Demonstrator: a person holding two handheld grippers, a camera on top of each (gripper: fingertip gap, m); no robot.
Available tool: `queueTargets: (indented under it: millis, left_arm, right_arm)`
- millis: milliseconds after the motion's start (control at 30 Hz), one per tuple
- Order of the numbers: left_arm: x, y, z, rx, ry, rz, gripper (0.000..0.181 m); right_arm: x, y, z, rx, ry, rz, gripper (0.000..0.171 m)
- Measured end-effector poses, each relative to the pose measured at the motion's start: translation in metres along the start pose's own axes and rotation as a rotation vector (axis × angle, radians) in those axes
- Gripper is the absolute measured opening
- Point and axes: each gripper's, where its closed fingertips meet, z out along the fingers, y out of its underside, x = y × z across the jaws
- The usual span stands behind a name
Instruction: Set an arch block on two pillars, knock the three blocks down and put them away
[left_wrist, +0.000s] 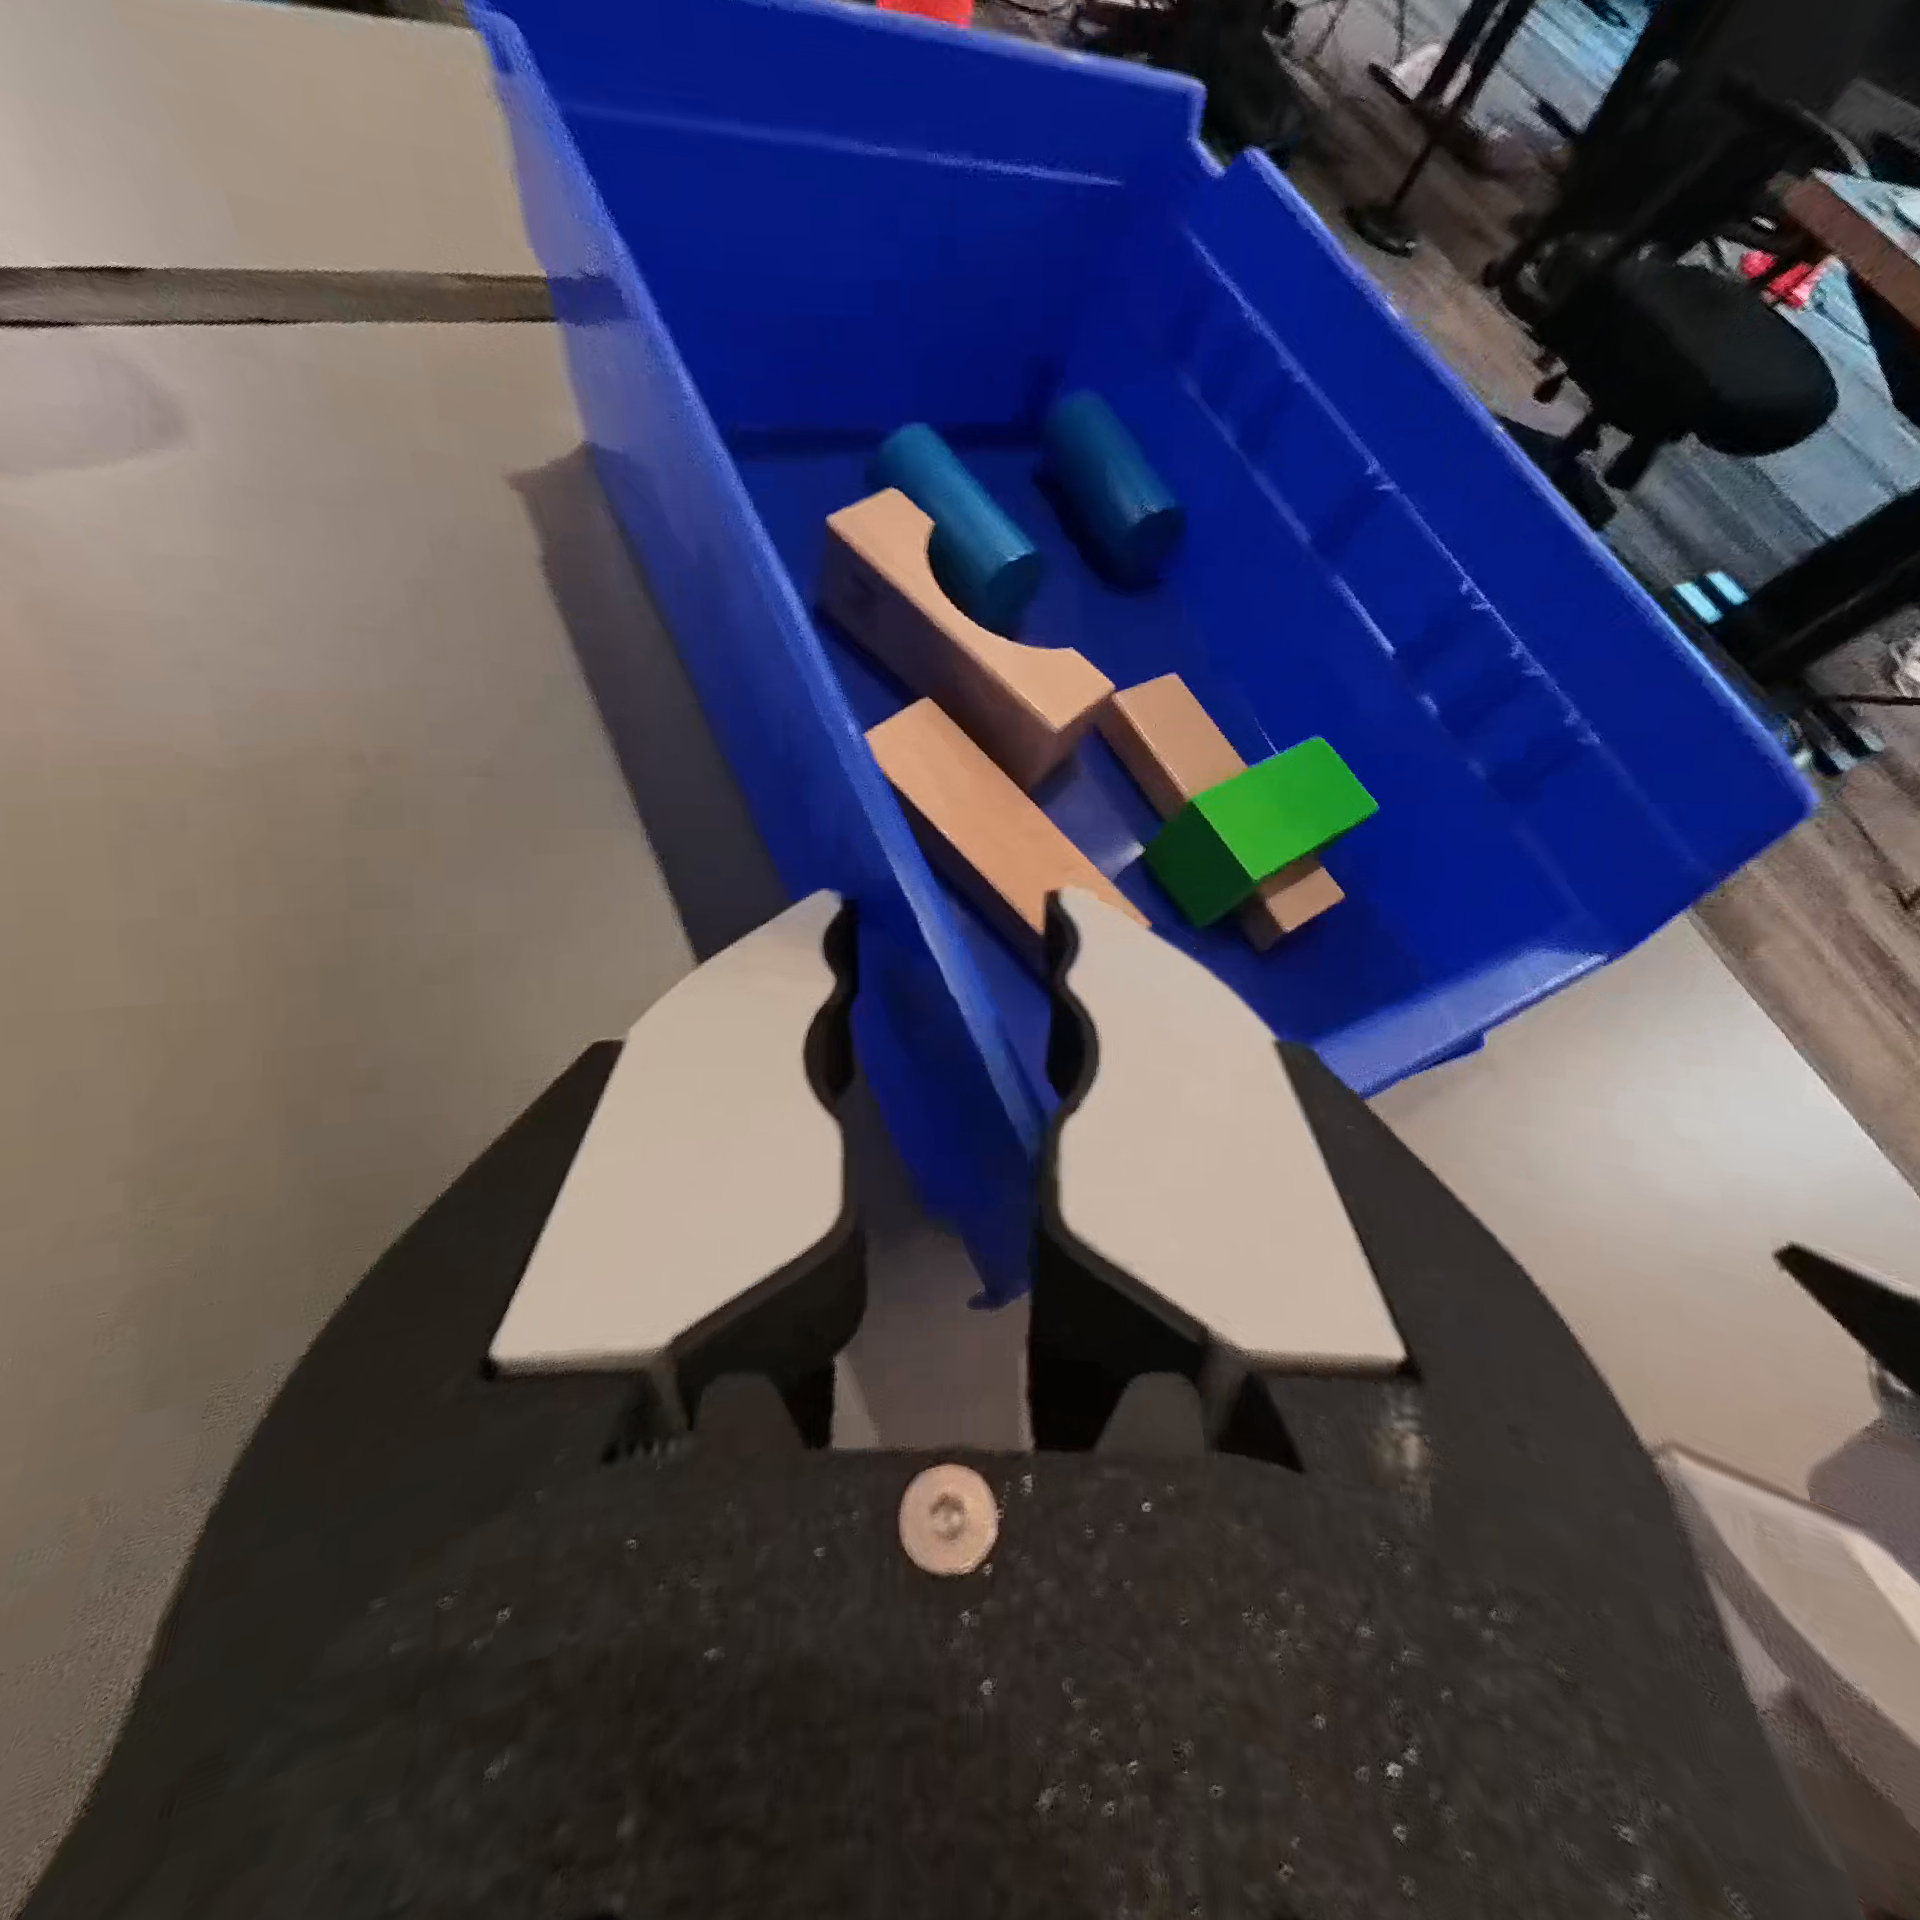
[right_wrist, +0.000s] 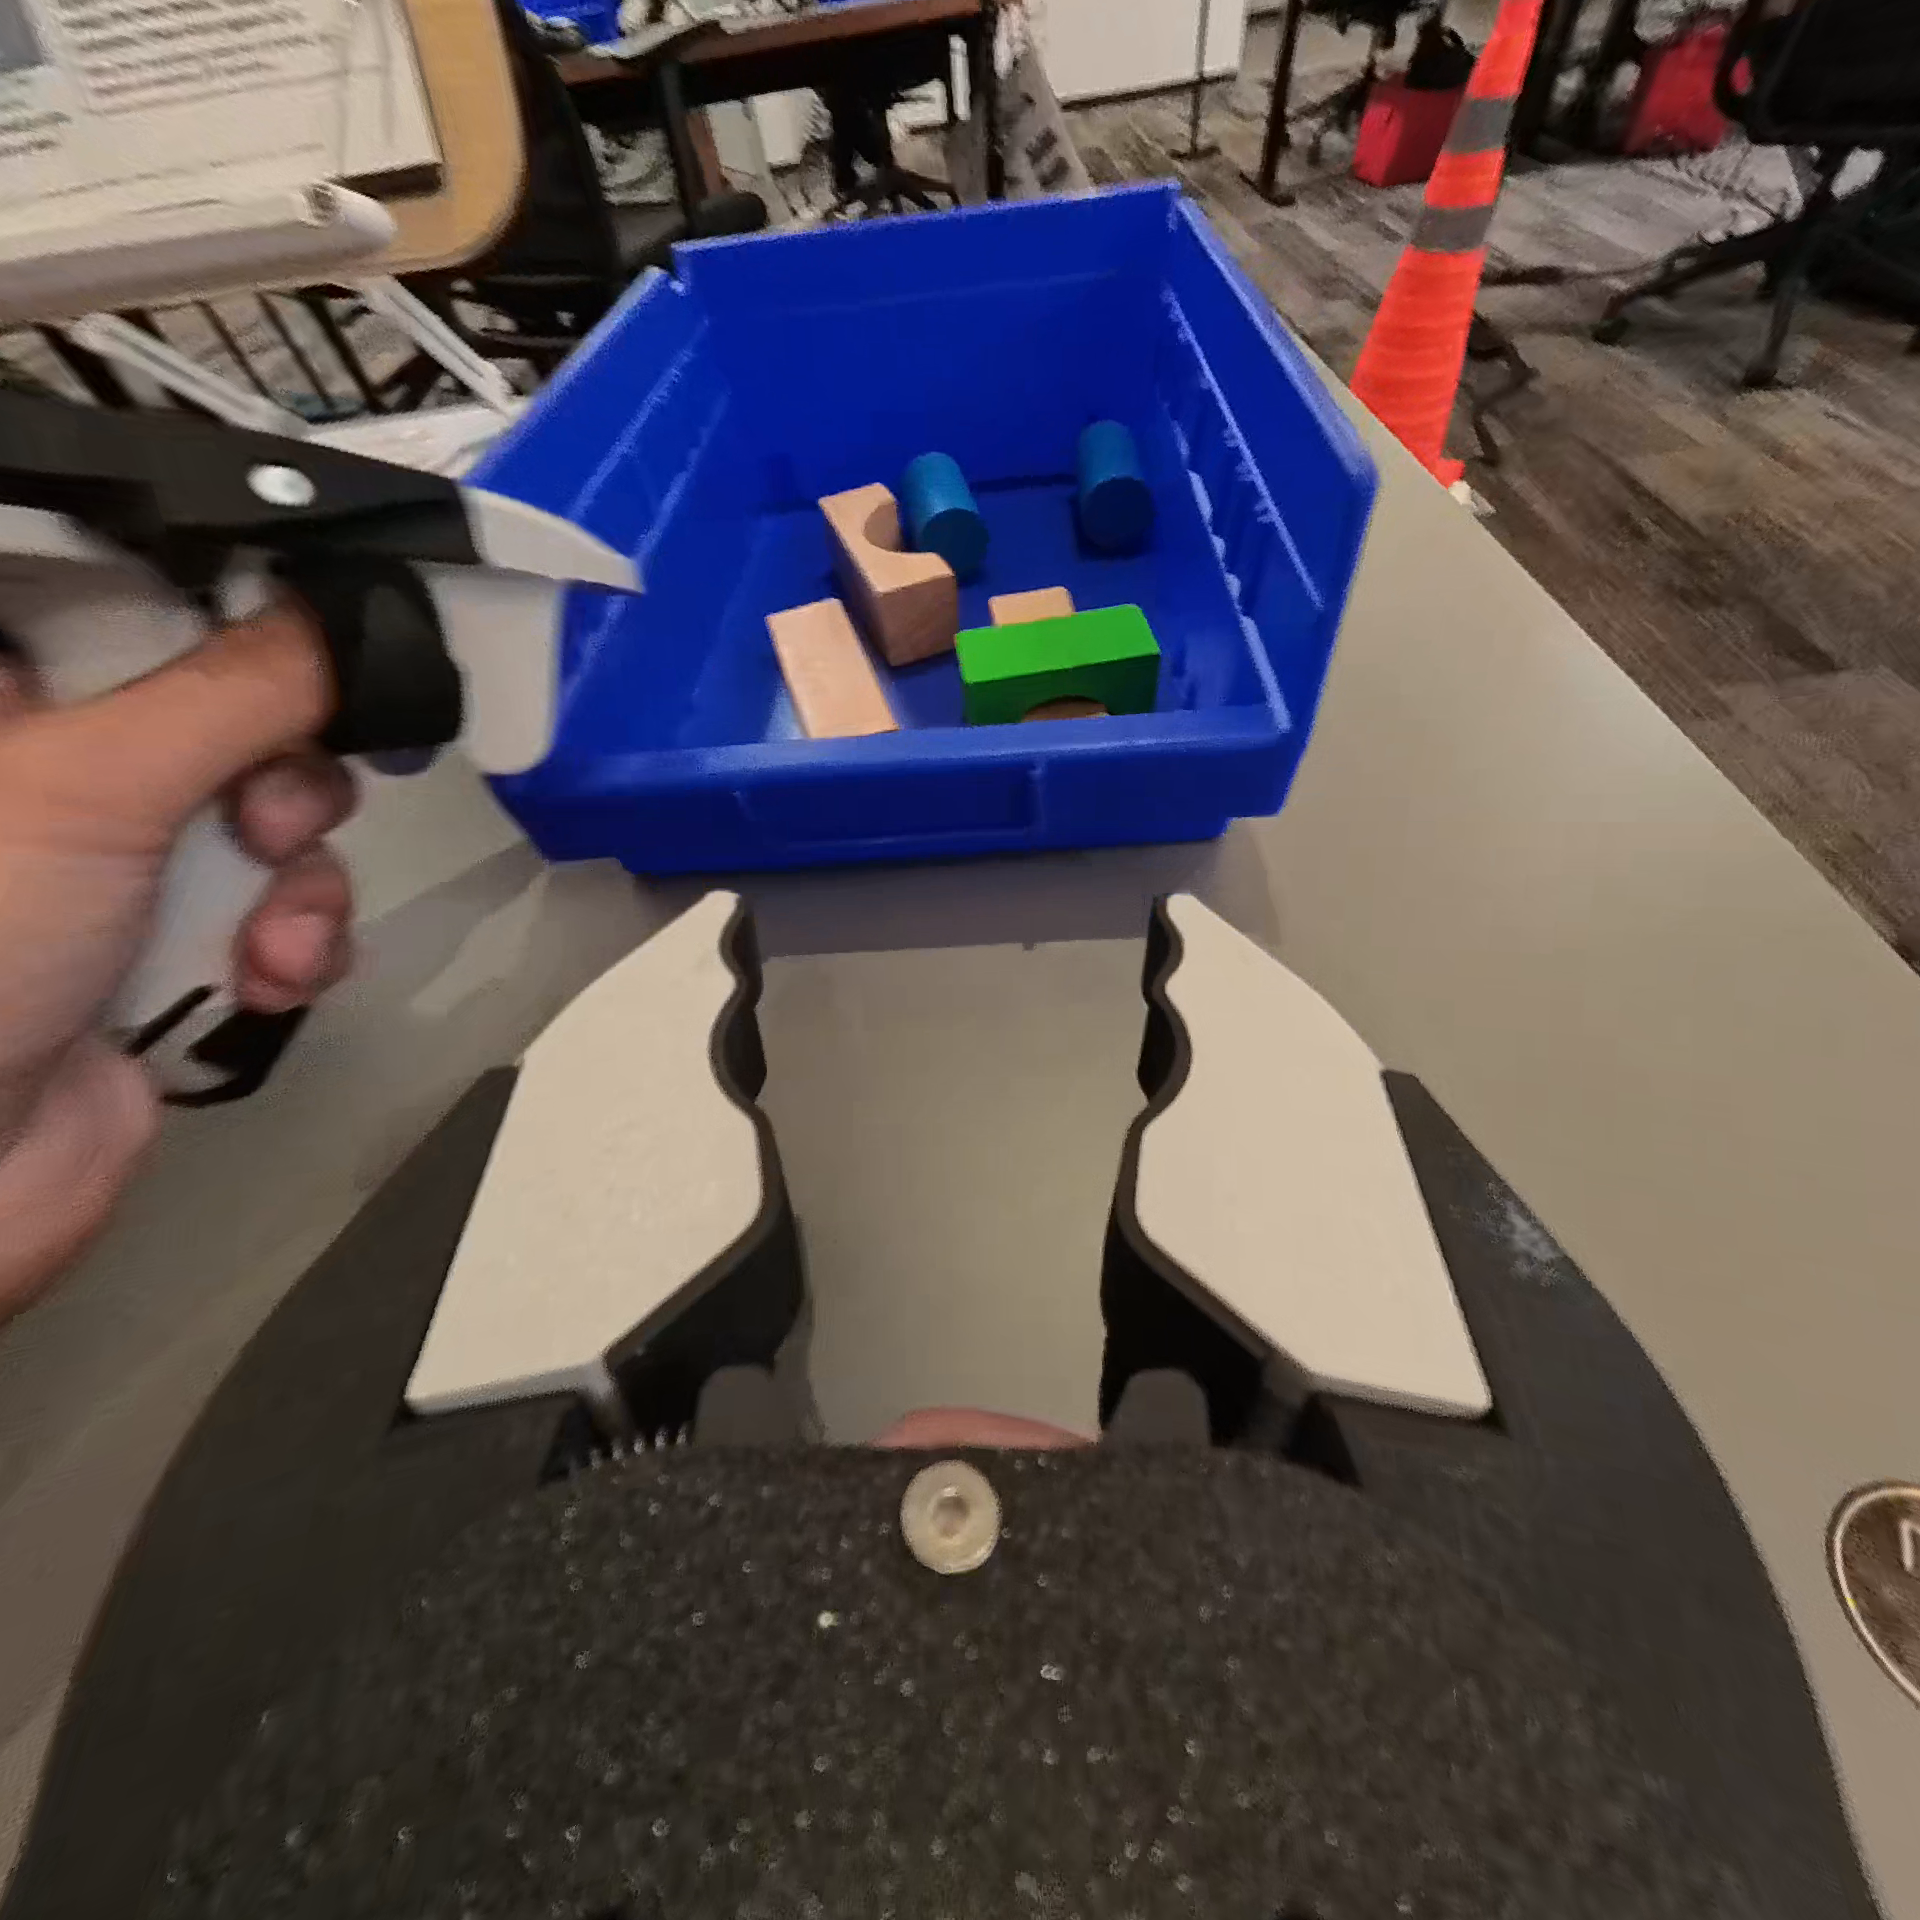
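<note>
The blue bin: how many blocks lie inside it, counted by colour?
In the blue bin:
Blue cylinders: 2
Green arch block: 1
Plain wood arch block: 1
Plain wood flat blocks: 2
Total: 6 blocks

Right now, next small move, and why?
Probably reach the left gripper into the bin for a blue cylinder: every block lies in the bin, nothing is built, both grippers are open and empty, and left is nearest.
</note>
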Motion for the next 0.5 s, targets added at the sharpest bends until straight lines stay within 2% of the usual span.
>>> queueTargets:
  millis: [100,167,367,400,467,500]
  left_arm:
    - [-0.019,0.001,-0.015,0.0,-0.145,0.043,0.012]
    - [-0.028,0.004,-0.027,0.013,-0.181,0.045,0.005]
    - [-0.037,0.011,-0.063,0.05,-0.143,0.056,0.004]
    - [-0.038,0.01,-0.071,0.06,-0.146,0.077,0.005]
    - [-0.044,0.006,-0.091,0.092,-0.164,0.111,0.005]
    - [-0.049,0.004,-0.102,0.107,-0.17,0.112,0.005]
  right_arm:
    - [0.01,-0.001,0.012,-0.018,0.052,0.079,0.07]
    - [0.014,-0.004,0.02,-0.012,0.08,0.116,0.07]
    - [0.012,-0.016,0.03,0.022,0.172,0.113,0.062]
    - [0.008,-0.02,0.029,0.045,0.174,0.109,0.047]
    - [-0.001,-0.021,0.028,0.044,0.195,0.058,0.004]
    - [-0.008,-0.023,0.026,0.044,0.197,0.031,0.003]
